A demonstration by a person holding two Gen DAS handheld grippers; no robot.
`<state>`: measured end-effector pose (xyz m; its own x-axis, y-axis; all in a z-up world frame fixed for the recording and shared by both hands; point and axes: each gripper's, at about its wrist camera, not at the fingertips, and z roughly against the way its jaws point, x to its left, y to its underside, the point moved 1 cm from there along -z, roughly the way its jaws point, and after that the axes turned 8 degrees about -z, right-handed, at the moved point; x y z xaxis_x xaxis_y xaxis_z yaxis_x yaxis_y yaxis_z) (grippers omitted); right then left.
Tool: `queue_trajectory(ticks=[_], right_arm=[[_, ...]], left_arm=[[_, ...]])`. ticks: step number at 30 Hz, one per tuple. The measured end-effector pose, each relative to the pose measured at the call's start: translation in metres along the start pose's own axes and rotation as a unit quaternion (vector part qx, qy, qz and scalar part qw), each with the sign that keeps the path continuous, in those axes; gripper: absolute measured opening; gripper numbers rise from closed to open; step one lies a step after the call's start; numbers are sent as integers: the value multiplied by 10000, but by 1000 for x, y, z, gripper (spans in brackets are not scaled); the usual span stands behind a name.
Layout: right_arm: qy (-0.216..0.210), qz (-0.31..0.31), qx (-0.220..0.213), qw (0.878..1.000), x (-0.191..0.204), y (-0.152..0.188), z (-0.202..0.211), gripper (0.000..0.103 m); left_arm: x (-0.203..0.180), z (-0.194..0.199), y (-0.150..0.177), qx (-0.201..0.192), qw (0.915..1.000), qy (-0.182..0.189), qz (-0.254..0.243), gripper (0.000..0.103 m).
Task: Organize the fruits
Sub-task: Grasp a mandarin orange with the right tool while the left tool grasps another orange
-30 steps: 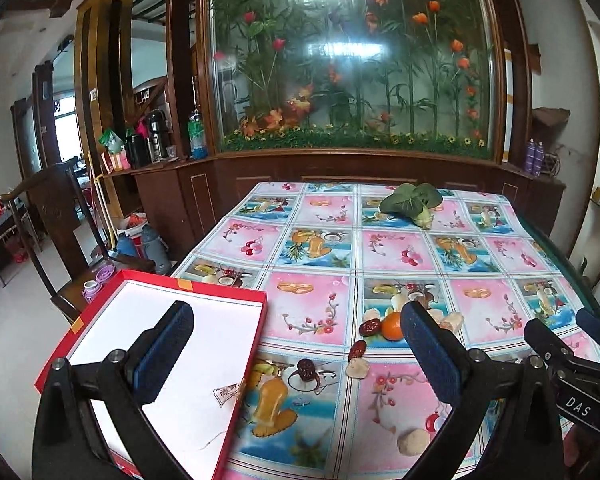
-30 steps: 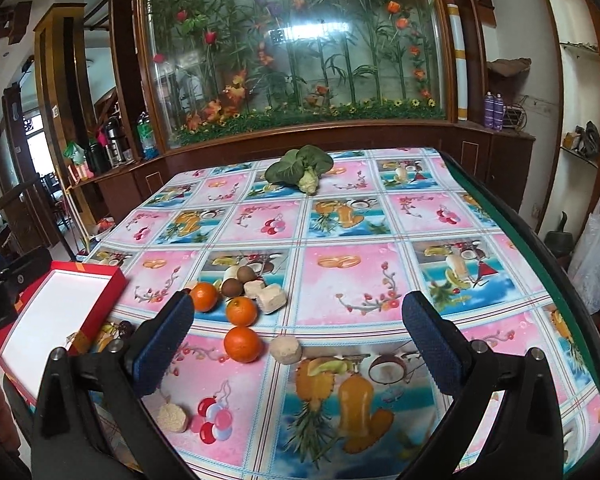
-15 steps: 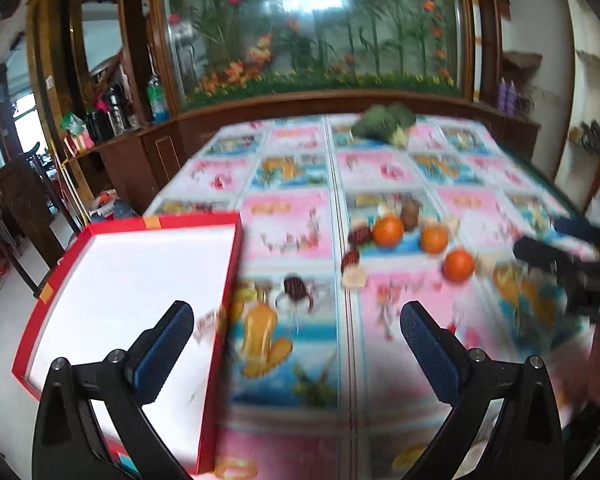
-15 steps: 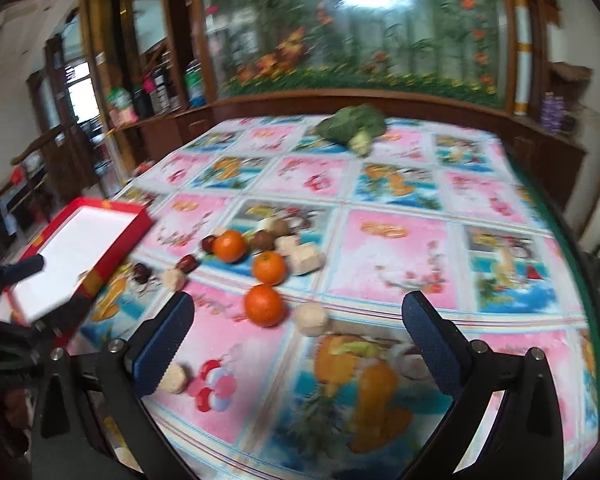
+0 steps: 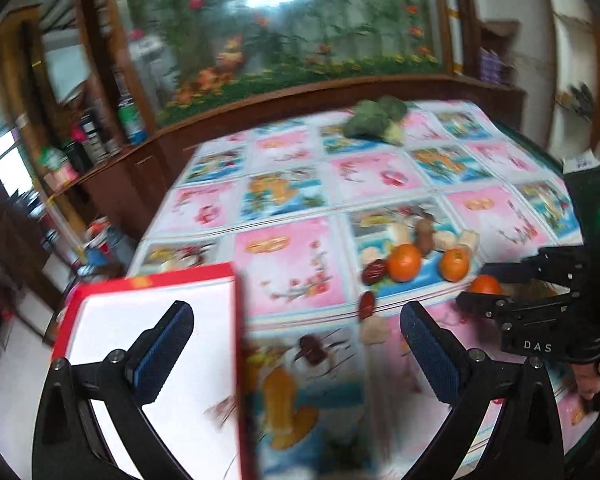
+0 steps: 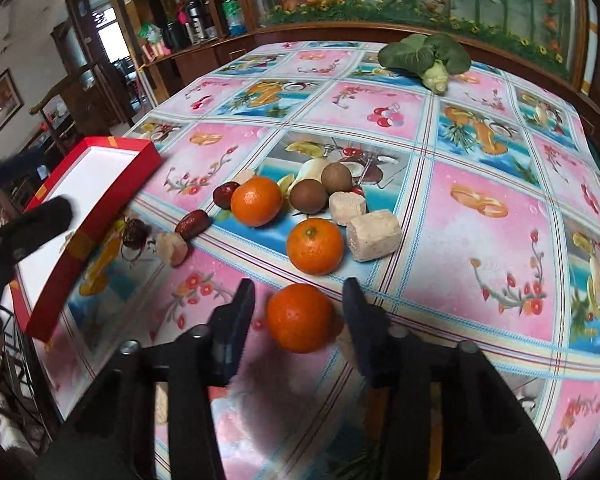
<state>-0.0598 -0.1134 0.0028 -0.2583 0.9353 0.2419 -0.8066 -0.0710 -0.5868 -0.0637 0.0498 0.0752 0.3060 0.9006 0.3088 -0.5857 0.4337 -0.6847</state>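
Three oranges lie on the patterned tablecloth. My right gripper is low over the table and open, with its fingers narrowed on either side of the nearest orange; a small gap shows on each side. The other two oranges sit just beyond it, among two brown round fruits, red dates and pale chunks. My left gripper hangs open and empty above the right edge of the red box. In the blurred left wrist view, the right gripper shows around that orange.
The red box with a white inside lies at the table's left front corner. A leafy green vegetable rests at the far side. A wooden cabinet with a flower panel stands behind the table, and chairs stand to the left.
My right gripper has dropped and moved forward to the nearest orange, and its fingers have narrowed around it. My left gripper's view has swung right, with the red box nearer.
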Motion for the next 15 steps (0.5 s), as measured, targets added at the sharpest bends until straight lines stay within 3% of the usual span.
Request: queue_trajectory(ticks=[4, 7, 10, 15], right_arm=[[-149, -162, -8, 9998, -17, -1, 5, 35], [-314, -729, -65, 9968, -42, -8, 11, 35], [-450, -1697, -412, 9836, -83, -16, 27, 35], [-702, -2636, -708, 9595, -120, -15, 42, 35]], left_arm=[[-22, -32, -16, 141, 9981, 396, -452, 102], [-38, -48, -26, 164, 9938, 809, -738, 102], [-58, -56, -35, 135, 9891, 949, -1113, 101], [-96, -50, -46, -122, 9765, 1285, -1724, 101]])
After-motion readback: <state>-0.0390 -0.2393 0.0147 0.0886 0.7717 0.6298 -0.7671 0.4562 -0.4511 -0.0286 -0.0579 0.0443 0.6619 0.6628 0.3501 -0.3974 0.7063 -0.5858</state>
